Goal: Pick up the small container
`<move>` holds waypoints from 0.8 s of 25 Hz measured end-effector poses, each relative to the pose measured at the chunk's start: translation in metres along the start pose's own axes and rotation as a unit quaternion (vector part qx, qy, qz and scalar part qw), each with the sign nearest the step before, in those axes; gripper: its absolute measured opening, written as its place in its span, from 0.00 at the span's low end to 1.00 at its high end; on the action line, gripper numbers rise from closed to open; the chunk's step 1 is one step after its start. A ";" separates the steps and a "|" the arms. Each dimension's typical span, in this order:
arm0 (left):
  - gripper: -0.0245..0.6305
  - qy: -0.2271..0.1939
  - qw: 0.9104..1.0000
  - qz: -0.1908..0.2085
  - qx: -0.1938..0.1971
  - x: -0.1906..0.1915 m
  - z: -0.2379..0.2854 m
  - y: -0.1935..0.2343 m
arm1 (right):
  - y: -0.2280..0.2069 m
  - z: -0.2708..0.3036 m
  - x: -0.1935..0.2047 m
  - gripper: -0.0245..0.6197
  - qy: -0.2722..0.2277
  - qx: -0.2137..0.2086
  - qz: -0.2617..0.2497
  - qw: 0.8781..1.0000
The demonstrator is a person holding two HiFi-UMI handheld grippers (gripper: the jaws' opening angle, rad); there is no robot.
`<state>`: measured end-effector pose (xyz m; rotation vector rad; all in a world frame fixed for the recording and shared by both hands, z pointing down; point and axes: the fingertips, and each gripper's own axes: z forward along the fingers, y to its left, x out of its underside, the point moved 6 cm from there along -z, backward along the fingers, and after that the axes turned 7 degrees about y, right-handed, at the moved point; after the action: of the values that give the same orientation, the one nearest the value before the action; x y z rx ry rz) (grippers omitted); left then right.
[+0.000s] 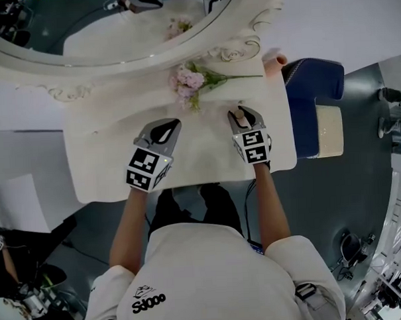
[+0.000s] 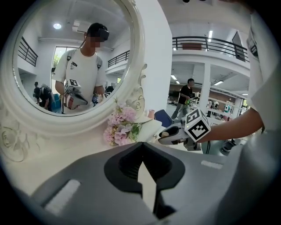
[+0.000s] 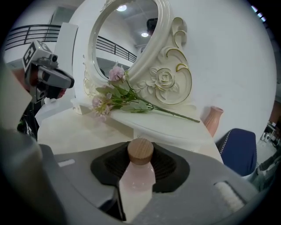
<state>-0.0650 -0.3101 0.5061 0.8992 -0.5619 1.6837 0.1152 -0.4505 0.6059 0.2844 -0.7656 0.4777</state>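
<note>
The small container [image 3: 135,178] is a pale pink bottle with a round wooden cap. It stands upright between the jaws of my right gripper [image 3: 140,148], which press against its sides. In the head view its cap [image 1: 238,114] peeks out at the tip of the right gripper [image 1: 242,117], over the right part of the cream dressing table [image 1: 101,163]. My left gripper [image 1: 164,128] hovers over the table's middle left. Its jaws [image 2: 142,147] meet at the tip with nothing between them.
A spray of pink flowers [image 1: 192,80] lies on the raised shelf beyond both grippers, under the oval mirror [image 1: 115,34]. A small pink vase [image 1: 274,63] stands at the shelf's right end. A blue chair [image 1: 310,95] sits beside the table's right edge.
</note>
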 end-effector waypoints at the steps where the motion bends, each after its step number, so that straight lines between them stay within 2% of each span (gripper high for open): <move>1: 0.07 0.000 1.000 0.001 0.002 0.001 -0.001 -0.001 | 0.001 0.000 0.000 0.25 0.000 0.003 0.004 1.000; 8: 0.07 -0.009 1.000 0.015 0.017 -0.001 -0.014 0.002 | 0.005 -0.008 0.000 0.24 0.023 0.038 0.017 0.999; 16: 0.07 -0.042 0.996 0.057 0.053 -0.022 -0.029 0.007 | 0.014 -0.067 -0.022 0.24 -0.010 0.082 0.077 0.994; 20: 0.07 -0.063 0.993 0.073 0.073 -0.033 -0.040 0.008 | 0.029 -0.107 -0.035 0.24 -0.027 0.106 0.091 0.990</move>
<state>-0.0800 -0.3022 0.4568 1.0989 -0.6071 1.8260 0.1422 -0.3923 0.5093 0.4285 -0.7990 0.7293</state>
